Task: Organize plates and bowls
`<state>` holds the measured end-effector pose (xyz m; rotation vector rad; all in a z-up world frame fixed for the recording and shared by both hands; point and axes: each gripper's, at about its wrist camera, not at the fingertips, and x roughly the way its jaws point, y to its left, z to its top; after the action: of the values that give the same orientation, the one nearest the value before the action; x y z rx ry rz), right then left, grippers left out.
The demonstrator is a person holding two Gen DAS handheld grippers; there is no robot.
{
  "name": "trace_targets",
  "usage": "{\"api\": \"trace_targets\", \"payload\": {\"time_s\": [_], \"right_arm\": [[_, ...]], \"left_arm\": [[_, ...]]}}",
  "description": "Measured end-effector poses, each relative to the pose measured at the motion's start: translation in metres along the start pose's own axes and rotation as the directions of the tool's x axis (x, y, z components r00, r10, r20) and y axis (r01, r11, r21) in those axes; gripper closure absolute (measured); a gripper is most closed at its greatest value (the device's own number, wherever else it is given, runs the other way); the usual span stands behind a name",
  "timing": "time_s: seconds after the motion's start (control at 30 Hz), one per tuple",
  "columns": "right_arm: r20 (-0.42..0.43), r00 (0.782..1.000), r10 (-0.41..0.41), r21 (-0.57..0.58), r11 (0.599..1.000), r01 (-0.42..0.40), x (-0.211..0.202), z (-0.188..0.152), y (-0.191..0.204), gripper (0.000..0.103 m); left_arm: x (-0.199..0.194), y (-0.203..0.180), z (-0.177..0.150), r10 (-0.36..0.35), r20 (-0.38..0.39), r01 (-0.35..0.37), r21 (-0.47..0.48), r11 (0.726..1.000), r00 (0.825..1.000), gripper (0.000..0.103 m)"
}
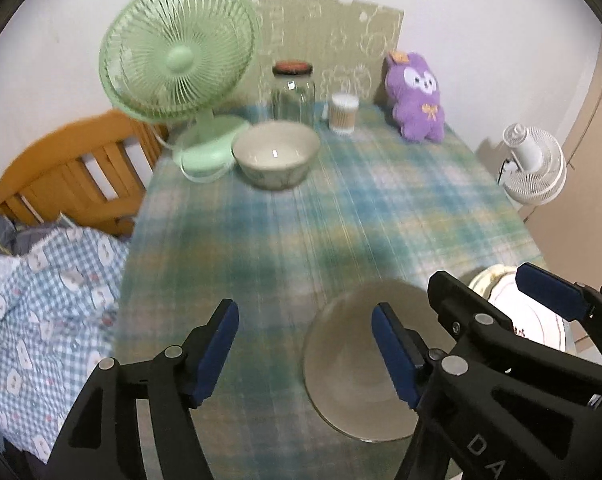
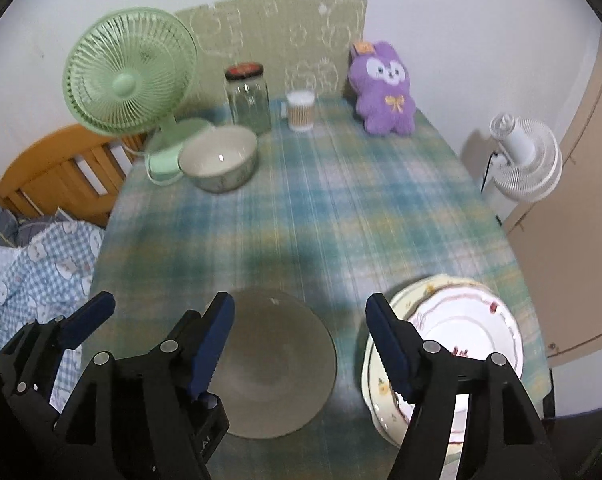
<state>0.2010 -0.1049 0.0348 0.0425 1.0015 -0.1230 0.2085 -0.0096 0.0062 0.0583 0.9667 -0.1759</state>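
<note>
Near the green fan [image 2: 127, 74], one bowl [image 2: 219, 164]; farther off, one grey plate [image 2: 279, 364] and two stacked plates [image 2: 481, 320]. Left claw [image 1: 305, 354] and right claw [image 2: 301, 346] both gape, released.

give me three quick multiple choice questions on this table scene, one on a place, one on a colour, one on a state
1. Where does the far bowl stand?
A. beside the green fan's base
B. on the stacked plates
C. against the plush toy

2. What colour is the plush toy?
A. yellow
B. purple
C. red

3. How is the right hand-held gripper?
A. shut on a plate
B. shut on the jar
C. open, holding nothing

Answers: 1 A, the bowl sits next to the green fan at its base. 2 B, its fur is purple. 3 C, its blue pads stand wide apart above the table with nothing between them.
</note>
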Motion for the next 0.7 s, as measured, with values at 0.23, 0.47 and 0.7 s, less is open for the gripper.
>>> {"api": "trace_targets", "payload": {"time_s": [0.23,0.47,0.7], "right_arm": [[0.046,0.999,0.0,-0.026,1.0,0.002,-0.008,0.031,0.014,0.029],[0.046,0.997,0.065,-0.047,0.997,-0.062,0.012,0.07,0.022,0.029],[0.059,0.995,0.083,-0.095,0.992,-0.077,0.045,0.112,0.025,0.029]], "left_arm": [[-0.008,0.014,0.026,0.024,0.041,-0.023,-0.044,0.999,0.999,0.027],[0.006,0.03,0.056,0.071,0.057,-0.066,-0.095,0.993,0.996,0.02],[0.038,0.034,0.094,0.099,0.056,-0.092,-0.121,0.988,0.993,0.019]]}}
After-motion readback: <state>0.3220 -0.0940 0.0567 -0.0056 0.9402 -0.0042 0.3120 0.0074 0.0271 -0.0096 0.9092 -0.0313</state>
